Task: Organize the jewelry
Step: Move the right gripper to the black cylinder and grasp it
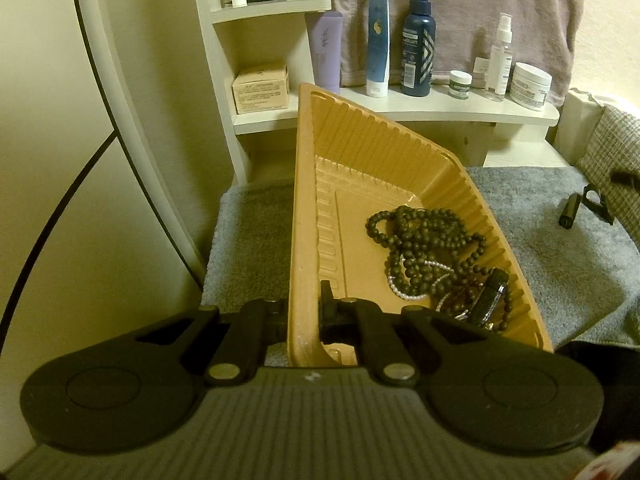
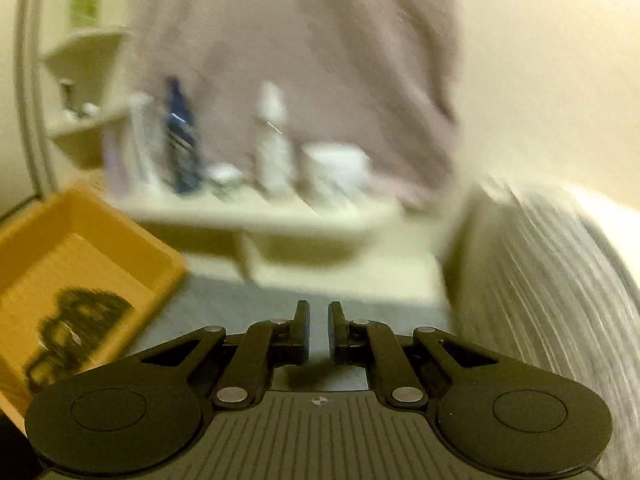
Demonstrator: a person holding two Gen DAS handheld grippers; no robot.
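The ribbed orange plastic tray (image 1: 308, 208) looks smooth and faintly glossy. Inside, toward four o'clock, matt dark round-bead strands (image 1: 424, 240) tangle with shiny white pearl-like beads (image 1: 404, 294). The grey towel cloth (image 1: 560, 248) beneath is nubbly, and the pale painted shelf (image 1: 448, 106) matt.

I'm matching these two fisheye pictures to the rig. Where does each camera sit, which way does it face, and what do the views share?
Left wrist: sits behind the left tongs, which clamp the tilted orange tray's rim; looks down into the beads, with the bottle shelf beyond.
Right wrist: sits behind the empty, nearly shut right tongs; faces the same shelf over the grey mat, blurred.
Shared: tray, beads, shelf, mat.
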